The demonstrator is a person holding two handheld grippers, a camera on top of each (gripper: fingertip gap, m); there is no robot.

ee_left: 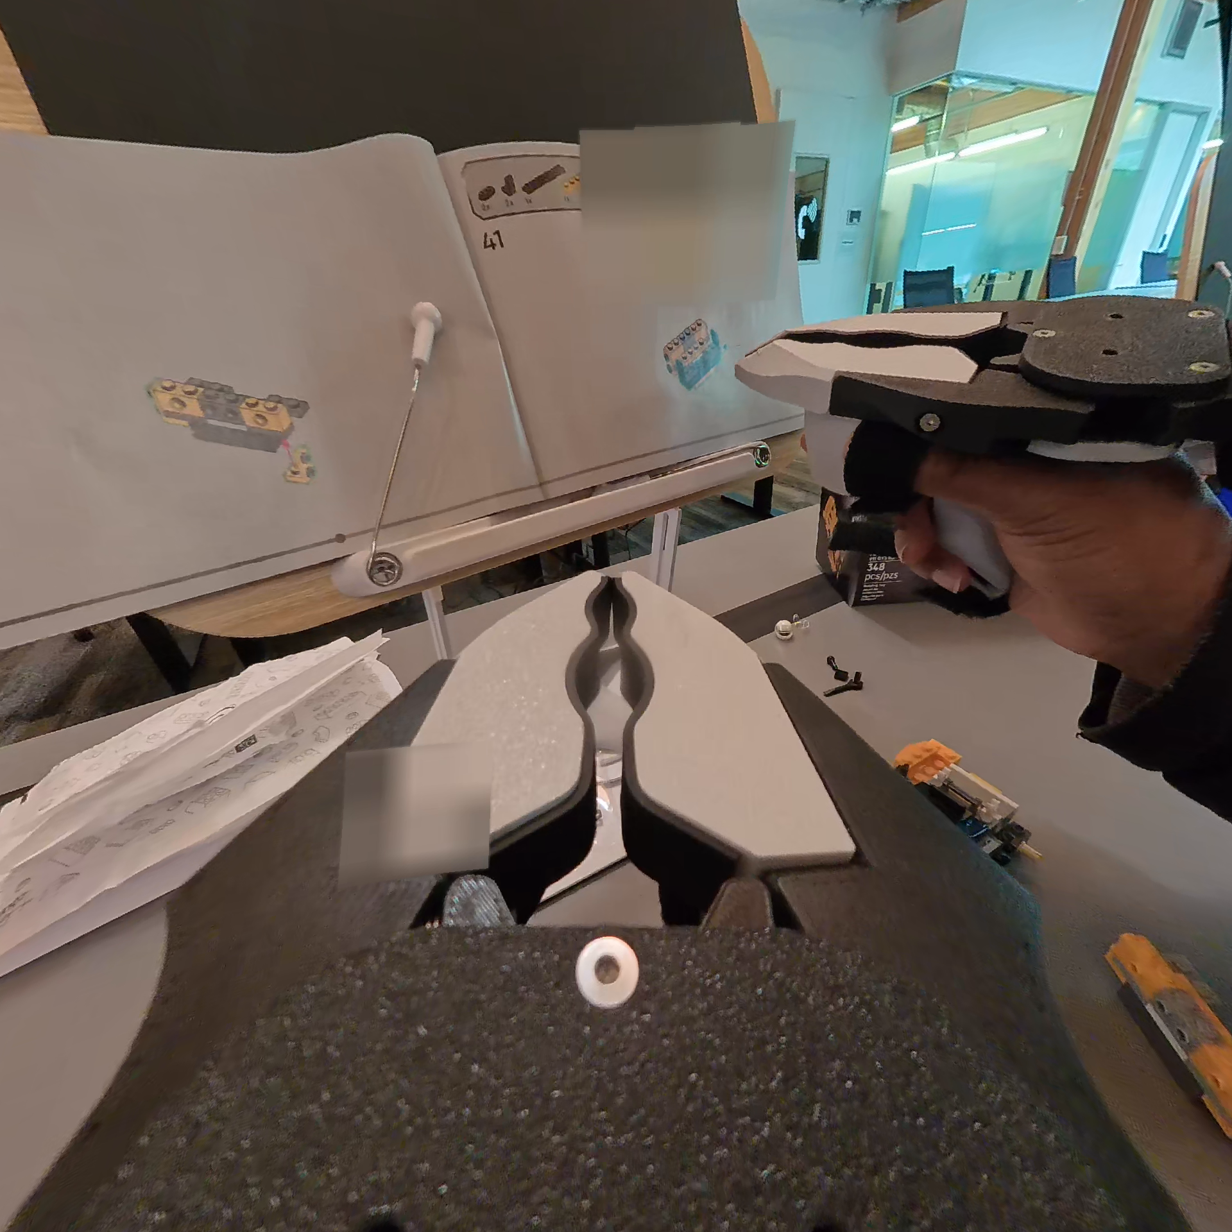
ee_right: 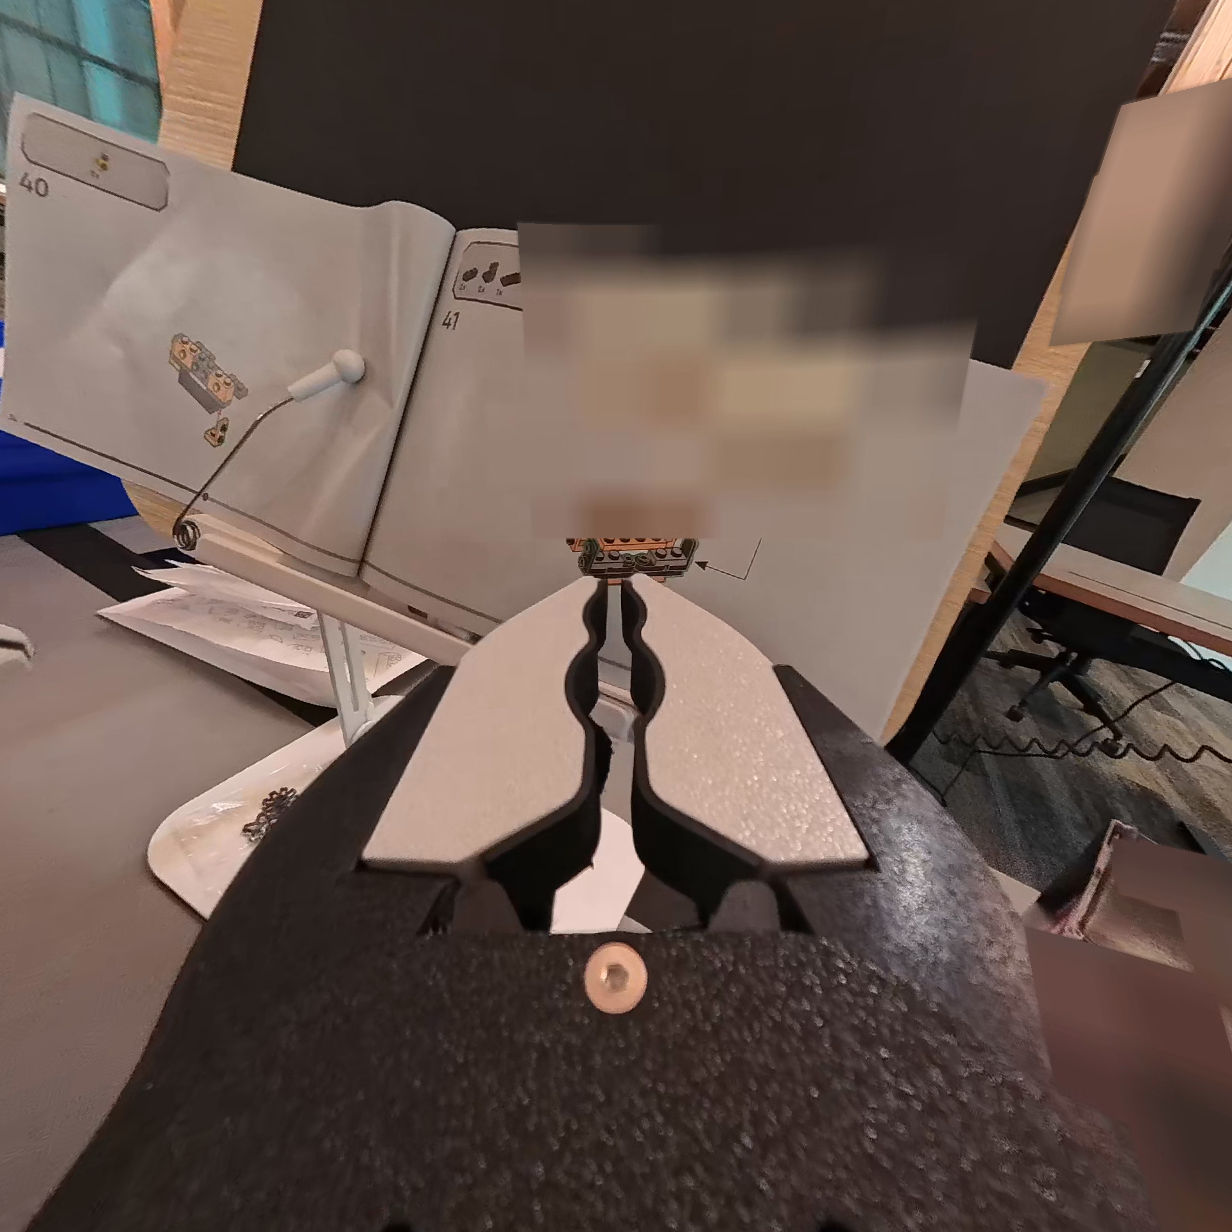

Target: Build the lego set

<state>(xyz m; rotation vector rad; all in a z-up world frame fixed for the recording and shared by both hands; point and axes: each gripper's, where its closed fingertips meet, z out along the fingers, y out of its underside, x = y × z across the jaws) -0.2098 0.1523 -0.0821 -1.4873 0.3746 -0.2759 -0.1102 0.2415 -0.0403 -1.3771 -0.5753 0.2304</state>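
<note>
Holding both claws raised toward the propped instruction booklet, you have nothing gripped: the left claw has its tips pressed together, and the right claw shows only a narrow slit between its tips, empty. Largest on the desk after the booklet is the crumpled paper bag, light and floppy. The black set box behind your right hand bears printing, as do both open pages; note only that it is there. The blue, white and orange sub-assembly lies right of the left claw; judge it light, rigid, but apt to shed parts, so grip it across its long flat sides, not by protruding pins. A second orange and grey assembly lies nearer, at the frame's right edge. Smallest: loose black pins and a white ball piece, hard, slick, prone to roll; pinch at mid-length.
</note>
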